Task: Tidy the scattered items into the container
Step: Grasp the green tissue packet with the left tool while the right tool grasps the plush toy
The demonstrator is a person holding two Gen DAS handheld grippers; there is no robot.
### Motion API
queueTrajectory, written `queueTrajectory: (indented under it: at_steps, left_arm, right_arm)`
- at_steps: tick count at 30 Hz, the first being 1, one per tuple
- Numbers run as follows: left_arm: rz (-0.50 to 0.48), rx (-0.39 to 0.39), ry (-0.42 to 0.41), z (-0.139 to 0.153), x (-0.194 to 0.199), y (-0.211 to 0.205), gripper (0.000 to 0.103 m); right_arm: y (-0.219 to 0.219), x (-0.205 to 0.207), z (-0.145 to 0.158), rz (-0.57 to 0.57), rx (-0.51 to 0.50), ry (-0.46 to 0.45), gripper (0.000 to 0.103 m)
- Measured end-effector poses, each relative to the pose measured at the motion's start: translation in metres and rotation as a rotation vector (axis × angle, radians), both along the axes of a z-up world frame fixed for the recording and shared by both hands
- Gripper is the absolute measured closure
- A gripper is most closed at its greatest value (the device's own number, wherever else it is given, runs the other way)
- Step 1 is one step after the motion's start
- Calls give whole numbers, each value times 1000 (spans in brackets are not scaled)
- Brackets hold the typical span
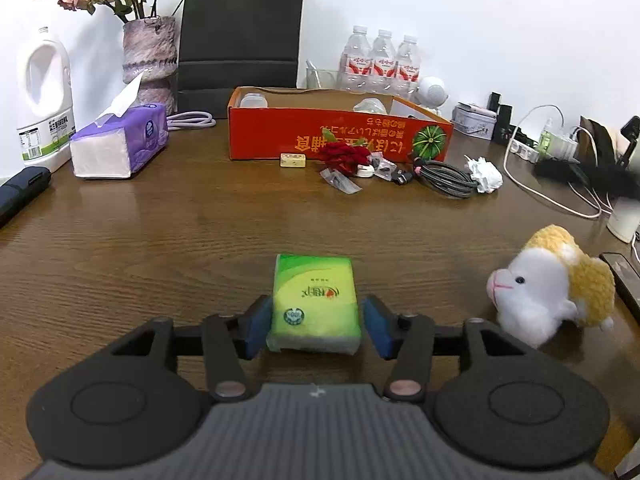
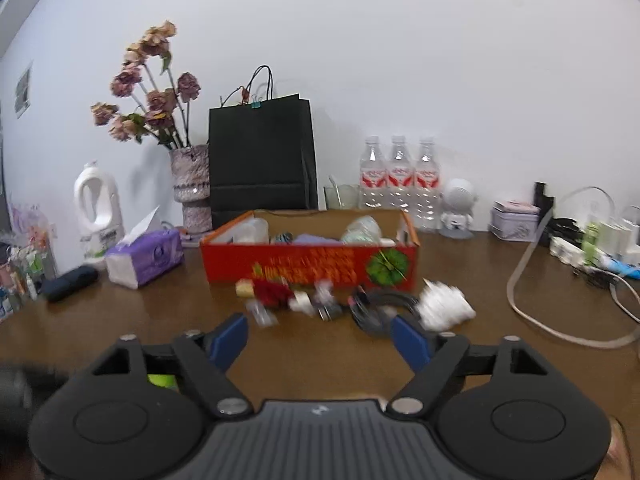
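Green tissue pack (image 1: 315, 302) lies between the left gripper (image 1: 316, 326) pads, gap visible; we find the right gripper (image 2: 326, 340) spread, empty, facing the red box (image 2: 310, 258).

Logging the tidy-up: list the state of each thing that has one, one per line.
Left claw: open around the pack, right pad apart from it.
Right claw: open, empty.
Green tissue pack: flat on table.
Red cardboard box: open-topped, partly filled.
Purple tissue pack: opened, sheet sticking up.
Grey coiled cable: coiled, outside box.
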State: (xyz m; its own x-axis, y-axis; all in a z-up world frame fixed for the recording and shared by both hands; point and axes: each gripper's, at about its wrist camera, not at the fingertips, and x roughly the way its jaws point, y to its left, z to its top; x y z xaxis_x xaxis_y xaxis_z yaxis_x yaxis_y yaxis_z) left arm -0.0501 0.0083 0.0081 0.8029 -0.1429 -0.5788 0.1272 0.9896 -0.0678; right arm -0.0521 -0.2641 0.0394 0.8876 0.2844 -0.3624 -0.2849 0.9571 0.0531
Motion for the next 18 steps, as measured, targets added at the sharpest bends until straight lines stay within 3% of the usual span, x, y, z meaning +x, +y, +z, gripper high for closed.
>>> queueTrajectory:
  at_steps: [5,7,8,11,14,18]
  left_arm:
    - [2,-19,18,-4,3,2,34]
    - [28,-42,30,-5,7,6,38]
    - [40,-44,31,-5,7,6,45]
    - [50,-31,32,-2,2,6,52]
    - [37,-26,5,3,-5,5,51]
    - [54,-23,22,-2,3,5,51]
  right_arm:
    - [-27,-32,-21,50,-87,36,22]
    - [-32,-26,-32,55,-94,96,22]
    - [-32,-23,-38,52,-104,119,23]
    - [-17,-22,-48,72,-147,184,31]
    - [2,-43,-48,176,-162,140,28]
    - [14,-42,-59,113,-186,147,29]
